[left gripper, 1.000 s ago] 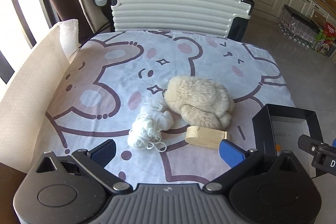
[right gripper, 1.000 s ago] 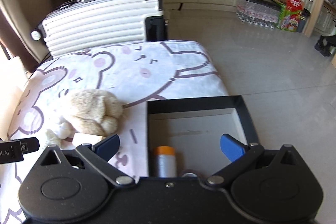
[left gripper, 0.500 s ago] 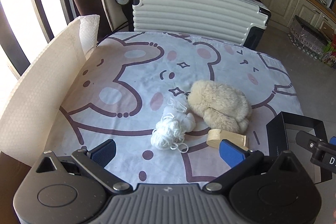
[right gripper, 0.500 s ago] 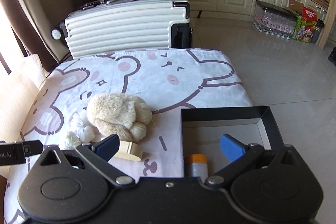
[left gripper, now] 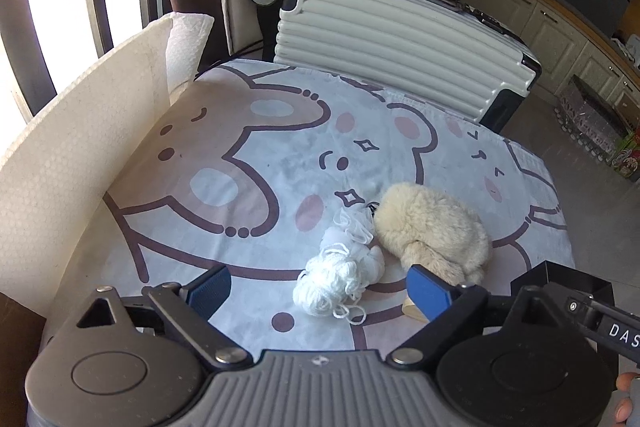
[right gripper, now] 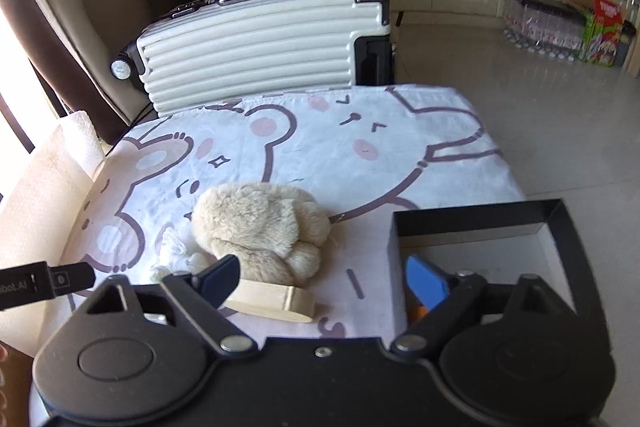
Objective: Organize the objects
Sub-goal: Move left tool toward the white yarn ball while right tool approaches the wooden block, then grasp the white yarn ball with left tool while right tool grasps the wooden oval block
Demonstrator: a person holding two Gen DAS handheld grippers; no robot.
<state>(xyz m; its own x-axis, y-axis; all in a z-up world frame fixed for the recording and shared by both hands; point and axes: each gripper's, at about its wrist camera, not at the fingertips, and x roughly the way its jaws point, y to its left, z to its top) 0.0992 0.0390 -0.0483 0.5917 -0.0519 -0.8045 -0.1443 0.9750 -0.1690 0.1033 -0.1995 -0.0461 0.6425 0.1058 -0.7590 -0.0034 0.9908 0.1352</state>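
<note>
Both views have been swung leftward; left gripper (left gripper: 318, 291) and right gripper (right gripper: 324, 281) are held spread wide, nothing grasped, above the plush toy (right gripper: 256, 227).

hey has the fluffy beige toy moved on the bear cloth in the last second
No. The fluffy toy sits on the same spot of the bear cloth, beside the printed sparkle, with the white yarn and wooden block alongside. Only the cameras shifted.

Cloth (left gripper: 248, 163): white, brown-outlined cartoon bears, pink cheeks. Plush toy (right gripper: 256, 223): cream-beige. Yarn (left gripper: 332, 283): white. Wooden block (right gripper: 272, 301): pale tan. Box (right gripper: 472, 223): black outside, white inside. Suitcase (right gripper: 256, 51): ribbed, off-white, black corners. Gripper pads (left gripper: 426, 293): blue.
</note>
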